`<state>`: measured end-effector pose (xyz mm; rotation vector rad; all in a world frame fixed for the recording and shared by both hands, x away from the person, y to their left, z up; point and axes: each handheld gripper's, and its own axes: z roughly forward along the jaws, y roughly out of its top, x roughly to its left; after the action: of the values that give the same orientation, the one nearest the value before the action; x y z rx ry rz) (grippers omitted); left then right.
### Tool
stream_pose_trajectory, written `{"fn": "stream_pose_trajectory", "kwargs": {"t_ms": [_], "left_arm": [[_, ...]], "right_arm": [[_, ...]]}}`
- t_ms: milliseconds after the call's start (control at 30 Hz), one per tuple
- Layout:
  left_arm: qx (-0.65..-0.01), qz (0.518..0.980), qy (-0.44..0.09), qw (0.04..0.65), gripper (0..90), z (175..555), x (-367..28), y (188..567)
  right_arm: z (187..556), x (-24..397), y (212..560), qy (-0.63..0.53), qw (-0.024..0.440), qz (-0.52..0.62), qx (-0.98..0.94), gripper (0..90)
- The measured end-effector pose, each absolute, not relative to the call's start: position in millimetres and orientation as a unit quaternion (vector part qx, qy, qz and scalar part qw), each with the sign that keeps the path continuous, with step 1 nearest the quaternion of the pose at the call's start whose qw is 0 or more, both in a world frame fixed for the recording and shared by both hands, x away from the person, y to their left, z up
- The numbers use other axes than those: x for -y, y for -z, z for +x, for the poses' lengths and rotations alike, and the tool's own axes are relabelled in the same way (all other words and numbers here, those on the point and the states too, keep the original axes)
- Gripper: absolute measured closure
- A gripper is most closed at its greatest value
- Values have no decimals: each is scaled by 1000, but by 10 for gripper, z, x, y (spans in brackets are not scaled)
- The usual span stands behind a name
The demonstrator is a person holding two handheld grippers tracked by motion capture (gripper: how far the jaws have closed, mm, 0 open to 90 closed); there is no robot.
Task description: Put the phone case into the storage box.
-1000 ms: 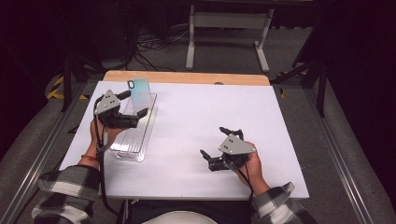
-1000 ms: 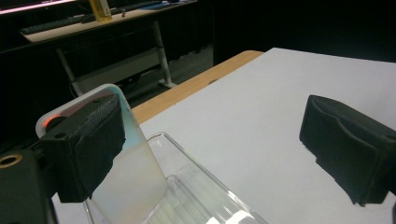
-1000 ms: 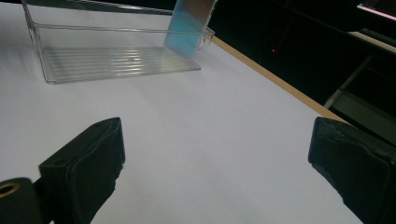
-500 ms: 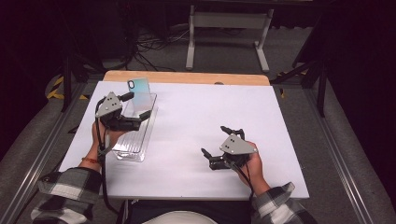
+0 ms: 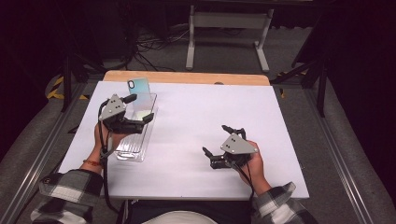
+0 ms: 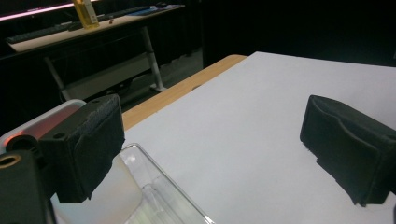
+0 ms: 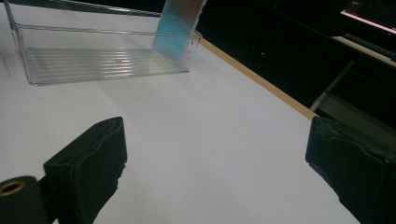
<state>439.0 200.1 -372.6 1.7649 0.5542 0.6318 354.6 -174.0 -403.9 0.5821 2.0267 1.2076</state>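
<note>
— How do you read the phone (image 5: 139, 87)?

— It stands tilted at the far end of the clear plastic tray (image 5: 135, 145), near the tabletop's (image 5: 196, 116) far left corner. I judge it stiff, fairly light, glossy and slippery, with glass that could crack. I'd pinch its long side edges, not the faces.

— And your grippers?

— My left gripper (image 5: 139, 108) hovers over the tray, jaws wide, holding nothing. My right gripper (image 5: 218, 147) rests near the front edge, also wide and empty.

— Any change?

— Against a second ago, the left one has crept slightly toward the phone; the right has barely moved.
</note>
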Motion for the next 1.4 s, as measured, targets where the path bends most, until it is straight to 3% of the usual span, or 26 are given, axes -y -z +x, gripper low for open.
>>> {"fn": "stream_pose_trajectory", "kwargs": {"t_ms": [1400], "left_arm": [[-215, 749, -265, 568, 65, 4141, -1911, 3676]], "right_arm": [[3562, 1753, 4036, -451, 366, 223, -783, 64]]}}
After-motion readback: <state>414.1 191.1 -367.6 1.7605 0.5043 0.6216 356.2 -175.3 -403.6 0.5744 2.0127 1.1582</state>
